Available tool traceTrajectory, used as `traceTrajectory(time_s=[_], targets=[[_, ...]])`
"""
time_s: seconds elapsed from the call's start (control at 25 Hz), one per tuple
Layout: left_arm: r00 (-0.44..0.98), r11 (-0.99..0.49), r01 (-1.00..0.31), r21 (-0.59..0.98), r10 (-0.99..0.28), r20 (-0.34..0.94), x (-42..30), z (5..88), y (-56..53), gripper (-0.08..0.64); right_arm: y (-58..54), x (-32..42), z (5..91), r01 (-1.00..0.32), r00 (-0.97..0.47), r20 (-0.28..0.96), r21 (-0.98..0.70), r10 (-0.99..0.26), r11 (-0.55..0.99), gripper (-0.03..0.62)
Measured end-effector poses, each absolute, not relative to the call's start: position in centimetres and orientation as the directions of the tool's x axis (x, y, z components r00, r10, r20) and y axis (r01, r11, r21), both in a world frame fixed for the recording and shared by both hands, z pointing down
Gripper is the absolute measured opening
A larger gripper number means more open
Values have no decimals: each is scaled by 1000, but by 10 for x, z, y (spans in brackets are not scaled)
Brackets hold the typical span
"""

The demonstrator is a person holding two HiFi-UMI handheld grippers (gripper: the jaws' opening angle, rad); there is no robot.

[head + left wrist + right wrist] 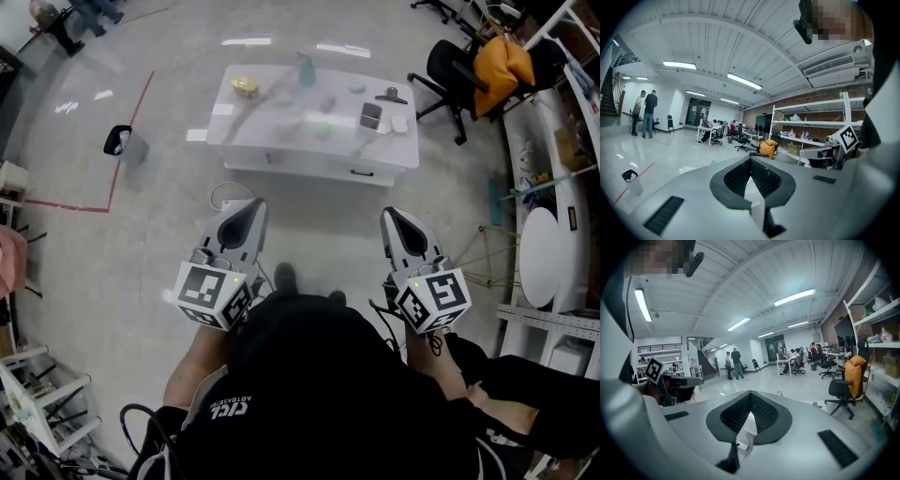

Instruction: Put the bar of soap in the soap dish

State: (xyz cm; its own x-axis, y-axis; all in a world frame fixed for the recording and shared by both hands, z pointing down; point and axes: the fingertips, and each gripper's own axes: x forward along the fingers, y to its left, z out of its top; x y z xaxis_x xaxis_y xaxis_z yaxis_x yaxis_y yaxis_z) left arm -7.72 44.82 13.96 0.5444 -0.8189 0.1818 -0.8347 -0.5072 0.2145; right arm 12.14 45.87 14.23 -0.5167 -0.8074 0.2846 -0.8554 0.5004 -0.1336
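**Head view.** A white desk (281, 141) with a smooth, shiny top stands well apart from the person, across a glossy grey floor (141, 244). Several small things lie on it. The pale green, rounded lump (322, 129) near the middle of the desk is probably the bar of soap, but it is too small here to be sure. I cannot pick out the soap dish among the other things. The left hand-held gripper (255, 204) and the right hand-held gripper (392, 214) are held side by side, close to the body. Both point toward the desk and both are far from anything on it.

**Left gripper view.** The left hand-held gripper (750, 160) has a pale grey plastic shell and black ribbed pads. The pads meet at the tip in a narrow V shape, pressed together with nothing between them.

**Right gripper view.** The right hand-held gripper (750, 394) is built the same way. Its pads are also pressed together and hold nothing.

**Handling, as a judgement.** A bar of soap should be light and firm, with rounded edges. Its surface is smooth and waxy, so it can slip out sideways under a hard squeeze. I would open the jaws wide and take it across the short width at the middle. The ribbed pads should lie flat on the two long sides and press only moderately.
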Motion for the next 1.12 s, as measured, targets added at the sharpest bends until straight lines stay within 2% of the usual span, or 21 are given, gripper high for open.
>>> traceTrajectory(time_s=[0.16,0.36,0.48,0.76,1.12], targets=[[557,-524,-827,204,-814,167,-100,137,437,11,442,97,142,-864,-503,278,-141,-819,483,15],[546,-540,-837,85,-819,177,-129,135,425,11,432,64,138,-871,-490,296,-120,-820,477,15],[554,-551,-832,71,-813,179,-138,140,416,11,429,55,143,-877,-476,323,-107,-818,468,15],[580,-562,-814,144,-785,217,-134,163,389,11,412,66,156,-899,-432,376,-116,-819,421,15],[549,-538,-835,120,-794,263,-96,164,319,11,337,108,174,-889,-457,367,-182,-810,420,15]])
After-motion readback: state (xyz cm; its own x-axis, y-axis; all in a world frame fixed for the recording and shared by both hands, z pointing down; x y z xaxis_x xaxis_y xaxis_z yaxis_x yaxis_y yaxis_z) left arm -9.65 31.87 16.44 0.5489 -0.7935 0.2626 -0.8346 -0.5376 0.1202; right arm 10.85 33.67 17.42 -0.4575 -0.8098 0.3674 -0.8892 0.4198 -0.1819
